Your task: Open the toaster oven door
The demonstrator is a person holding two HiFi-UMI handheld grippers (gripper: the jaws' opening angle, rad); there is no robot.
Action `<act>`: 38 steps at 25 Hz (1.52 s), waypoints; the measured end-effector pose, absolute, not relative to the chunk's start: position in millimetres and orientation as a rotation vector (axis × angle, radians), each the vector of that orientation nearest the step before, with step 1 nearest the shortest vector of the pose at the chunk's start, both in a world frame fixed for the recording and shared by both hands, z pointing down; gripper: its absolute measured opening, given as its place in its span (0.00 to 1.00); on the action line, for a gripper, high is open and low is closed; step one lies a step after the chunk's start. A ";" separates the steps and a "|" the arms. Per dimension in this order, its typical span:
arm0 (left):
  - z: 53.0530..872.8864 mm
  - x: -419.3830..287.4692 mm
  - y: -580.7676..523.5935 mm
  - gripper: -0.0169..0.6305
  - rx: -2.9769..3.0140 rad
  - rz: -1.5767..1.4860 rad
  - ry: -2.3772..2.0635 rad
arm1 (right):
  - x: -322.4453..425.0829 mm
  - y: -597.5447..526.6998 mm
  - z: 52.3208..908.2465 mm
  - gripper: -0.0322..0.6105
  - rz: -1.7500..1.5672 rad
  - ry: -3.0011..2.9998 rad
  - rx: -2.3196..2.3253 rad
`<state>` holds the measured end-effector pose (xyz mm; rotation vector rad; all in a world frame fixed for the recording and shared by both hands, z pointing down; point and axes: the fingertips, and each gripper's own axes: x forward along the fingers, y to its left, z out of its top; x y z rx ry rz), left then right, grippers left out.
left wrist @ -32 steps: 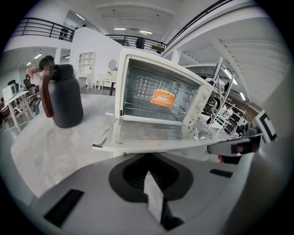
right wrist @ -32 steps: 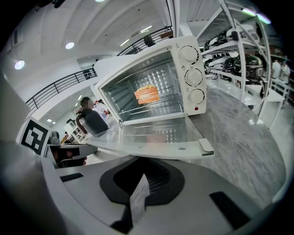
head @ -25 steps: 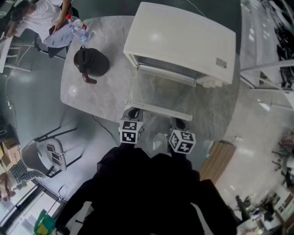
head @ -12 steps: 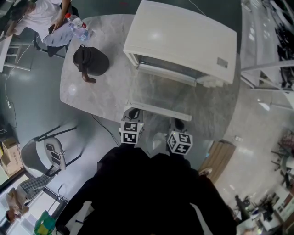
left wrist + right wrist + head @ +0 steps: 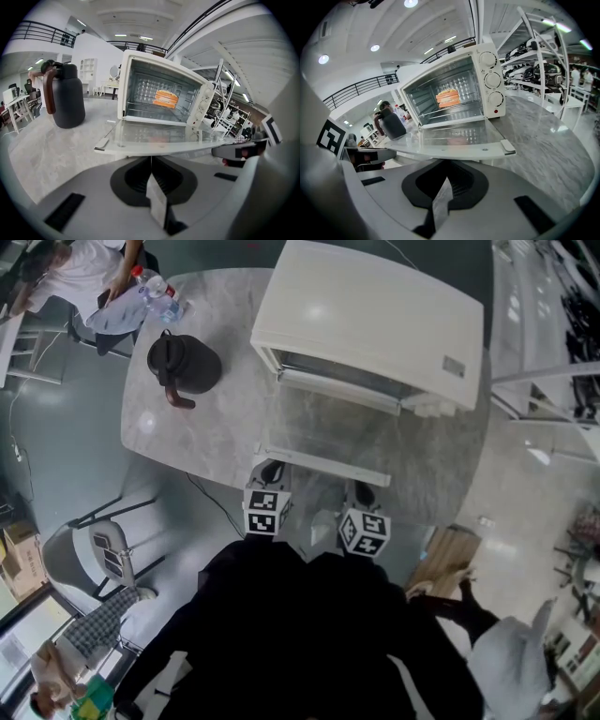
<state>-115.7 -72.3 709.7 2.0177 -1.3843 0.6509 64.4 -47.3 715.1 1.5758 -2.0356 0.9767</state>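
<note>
Already done, seemingly: door (image 5: pixel 154 135) lies flat open before oven (image 5: pixel 375 315) on table (image 5: pixel 187 432). Left gripper (image 5: pixel 151 164), right gripper (image 5: pixel 446 180): jaws together, empty, beside door's front edge. Next: back away clear.

No word or number legible, small grey badge (image 5: pixel 452 367) on the toaster oven (image 5: pixel 370 320) top, well beyond the fingertips (image 5: pixel 272 471), too small to read, dial (image 5: pixel 492 80) markings ahead of the right gripper (image 5: pixel 446 180) fingertips blurred, black-and-white square markers (image 5: pixel 264 511) on the cubes behind the fingertips, patterns, not letters.

The white toaster oven (image 5: pixel 370 320) has its glass door (image 5: pixel 328 432) lying flat, fully open.
</note>
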 end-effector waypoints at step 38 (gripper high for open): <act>761.9 -116.2 -54.2 0.03 1.896 0.796 -1.279 | 65.0 -33.3 764.2 0.05 1.058 -1.877 1.480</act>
